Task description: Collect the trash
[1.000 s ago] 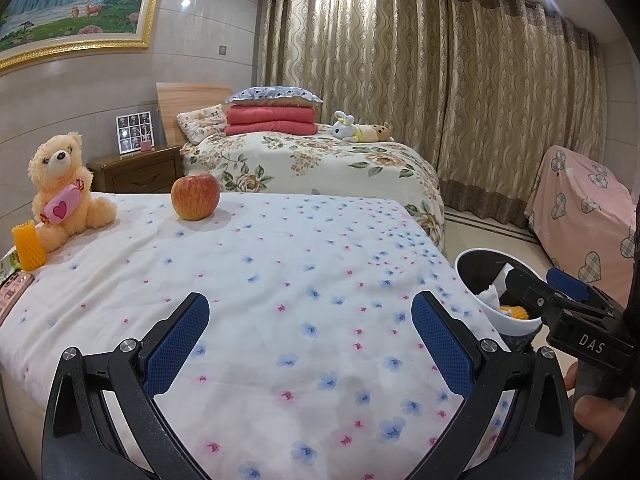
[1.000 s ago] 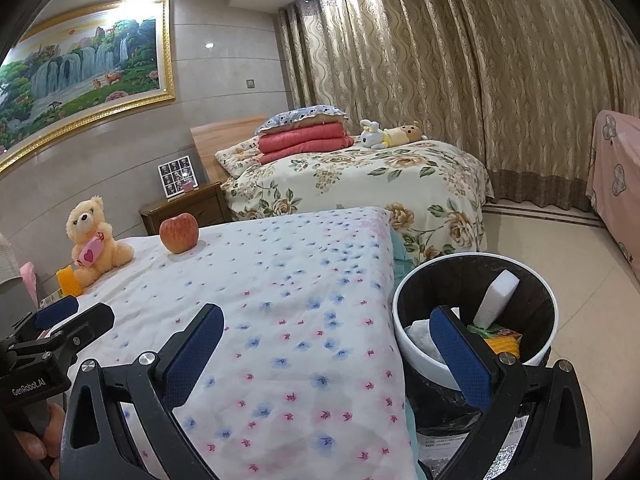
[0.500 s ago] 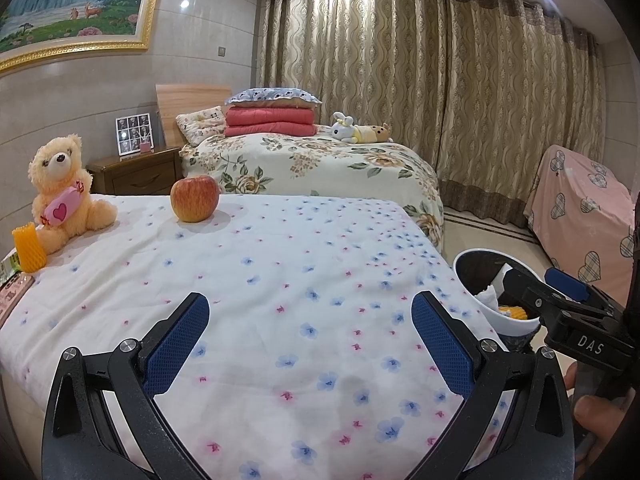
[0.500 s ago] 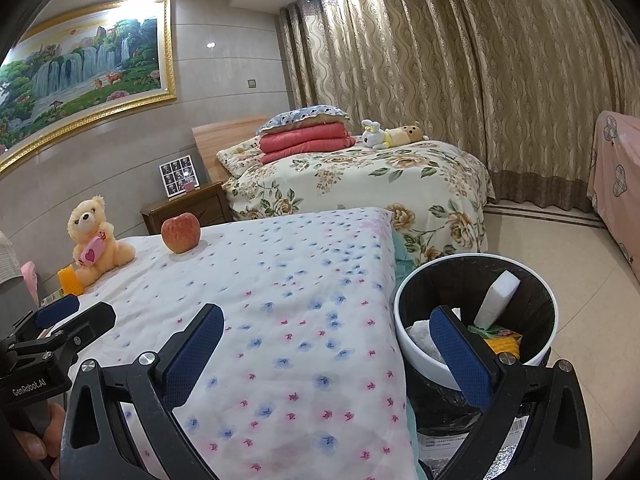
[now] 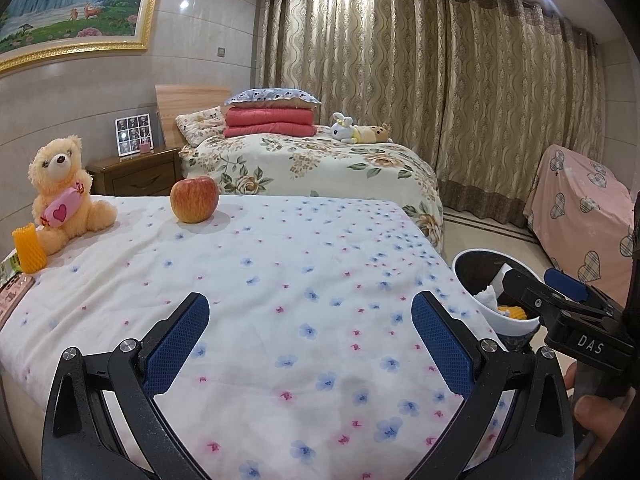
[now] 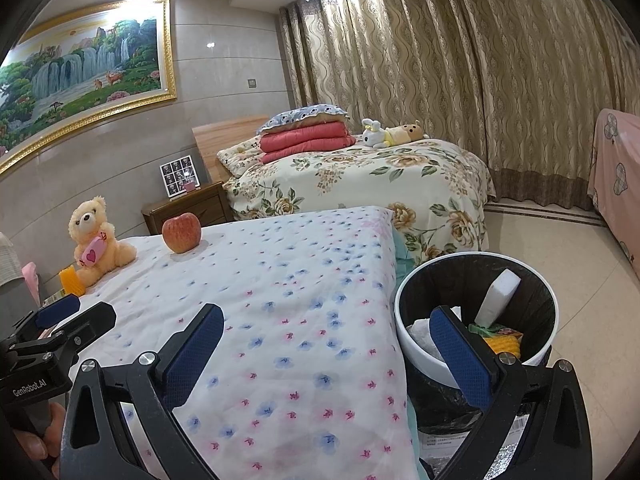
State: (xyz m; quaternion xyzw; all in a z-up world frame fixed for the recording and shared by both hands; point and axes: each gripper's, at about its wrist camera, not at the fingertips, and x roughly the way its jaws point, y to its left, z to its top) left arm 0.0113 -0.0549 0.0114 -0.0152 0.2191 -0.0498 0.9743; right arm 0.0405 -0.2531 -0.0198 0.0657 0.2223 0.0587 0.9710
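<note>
A white trash bin (image 6: 404, 340) with a black liner stands on the floor at the bed's right side; it holds a white foam block (image 6: 498, 294), crumpled paper and yellow netting. It also shows in the left wrist view (image 5: 516, 326). My left gripper (image 5: 310, 320) is open and empty above the flowered bedspread (image 5: 280, 264). My right gripper (image 6: 326, 334) is open and empty, its right finger over the bin's rim. A yellow foam net (image 5: 28, 250) stands at the bed's far left beside a teddy bear (image 5: 60, 196).
A red apple (image 5: 195, 199) sits on the bed's far side. Packets (image 5: 10, 296) lie at the left edge. A second bed (image 6: 360, 176), a wooden nightstand (image 5: 136, 176) and curtains lie beyond. A pink covered chair (image 5: 584, 208) stands at right.
Both grippers stay open and almost still. The view has shifted only very slightly.
</note>
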